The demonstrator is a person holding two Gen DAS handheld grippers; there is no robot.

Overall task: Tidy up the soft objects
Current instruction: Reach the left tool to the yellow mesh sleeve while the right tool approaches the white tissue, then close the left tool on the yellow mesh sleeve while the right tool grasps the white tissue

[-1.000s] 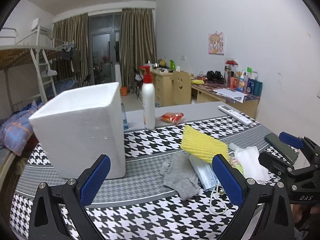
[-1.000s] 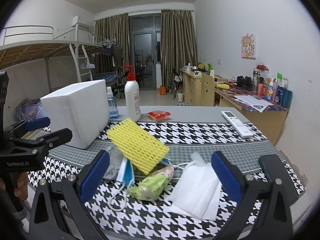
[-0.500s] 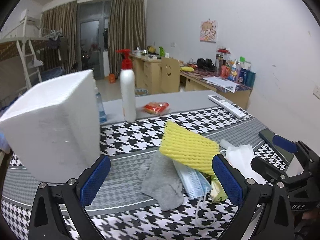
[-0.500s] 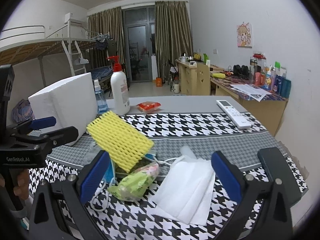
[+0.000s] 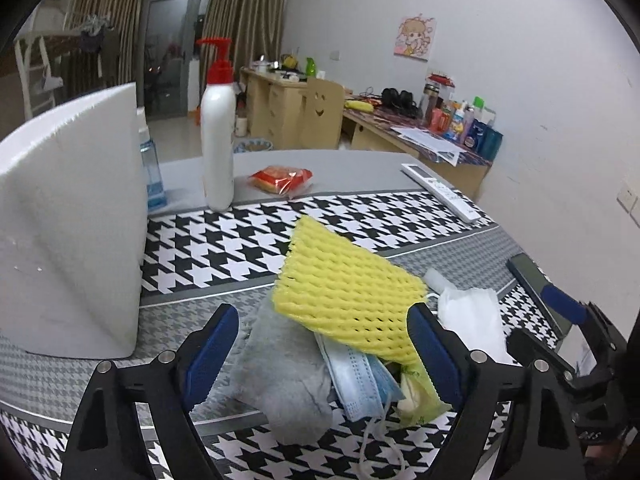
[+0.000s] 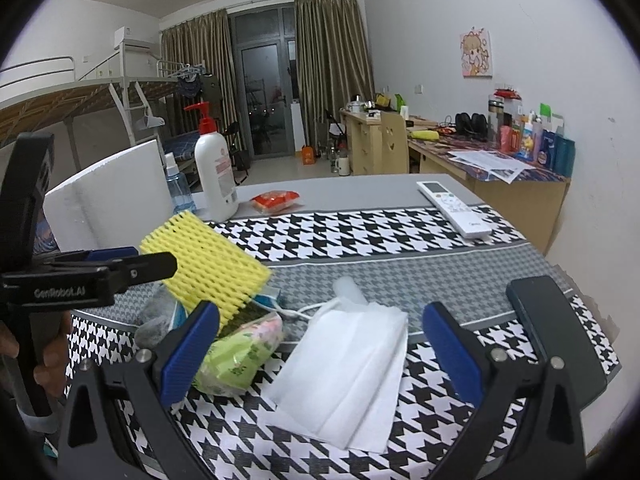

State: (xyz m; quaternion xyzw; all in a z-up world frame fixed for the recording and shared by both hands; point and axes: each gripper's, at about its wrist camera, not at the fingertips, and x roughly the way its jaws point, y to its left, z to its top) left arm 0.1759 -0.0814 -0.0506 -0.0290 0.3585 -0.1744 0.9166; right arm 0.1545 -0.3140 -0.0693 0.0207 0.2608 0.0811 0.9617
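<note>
A pile of soft things lies on the houndstooth cloth: a yellow foam net (image 5: 348, 296) (image 6: 208, 260) on top, a grey sock (image 5: 280, 372), a blue face mask (image 5: 360, 376) and a green tissue pack (image 6: 240, 356). My left gripper (image 5: 320, 352) hangs low over this pile with its jaws closing. The sock, mask and net lie between its pads, which press on nothing. A white foam box (image 5: 68, 220) stands to the left. My right gripper (image 6: 320, 348) is open around a folded white cloth (image 6: 348, 364) without touching it.
Behind the pile stand a white pump bottle (image 5: 218, 136), a blue spray bottle (image 6: 178, 188), a red snack packet (image 5: 280, 178) and a white remote (image 6: 452, 208). A dark flat phone-like object (image 6: 556, 332) lies near the table's right edge.
My left gripper has come forward and down over the pile, and its jaws have narrowed a little. The right gripper has edged closer to the white cloth.
</note>
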